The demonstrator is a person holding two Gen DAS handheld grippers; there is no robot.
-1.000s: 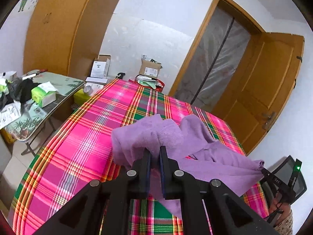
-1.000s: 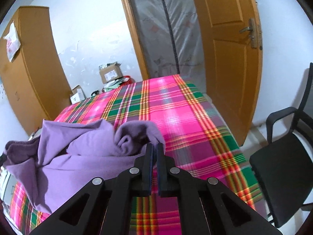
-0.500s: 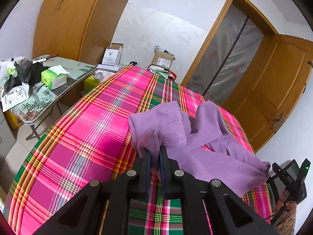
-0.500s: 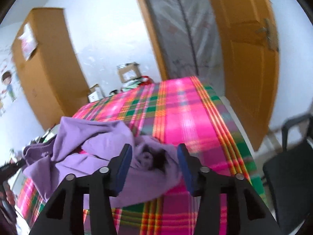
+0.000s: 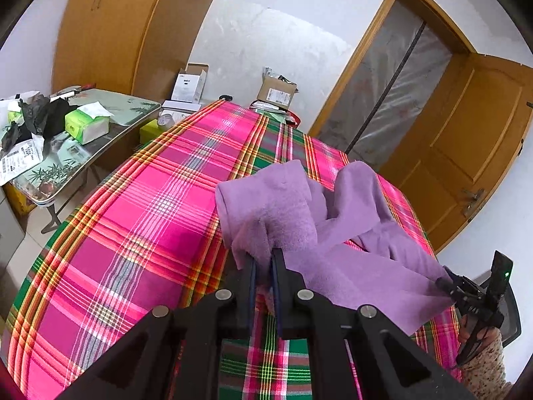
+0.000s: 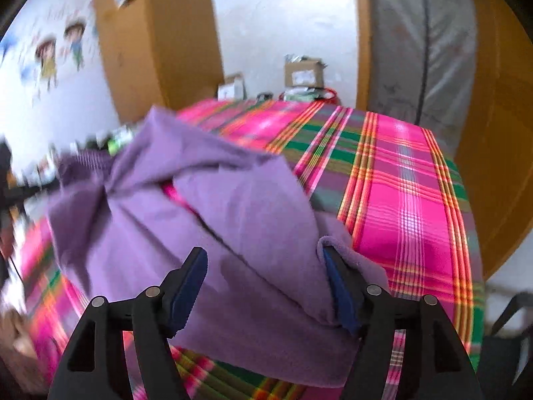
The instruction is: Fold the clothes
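A purple fleece garment (image 5: 286, 200) lies bunched across a bed with a pink and green plaid cover (image 5: 150, 216). My left gripper (image 5: 263, 260) is shut on a fold of the garment near the bed's front, lifting that part slightly. In the right wrist view the same garment (image 6: 233, 200) fills the middle over the plaid cover (image 6: 409, 200). My right gripper (image 6: 262, 253) stands wide open above it, with a fabric edge draped on the right finger (image 6: 336, 276). The right gripper (image 5: 466, 290) also shows at the garment's far right corner in the left wrist view.
A side table (image 5: 130, 110) with a green tissue box (image 5: 86, 123) and clutter stands left of the bed. Cardboard boxes (image 5: 276, 93) sit at the far end by the wall. A wooden door (image 5: 466, 150) stands open on the right. A black chair (image 6: 506, 350) is at the bed's right.
My right gripper has opened, let go of the garment's rolled end and swung left over the cloth. My left gripper stays shut on its fold, which now sits further over the bed.
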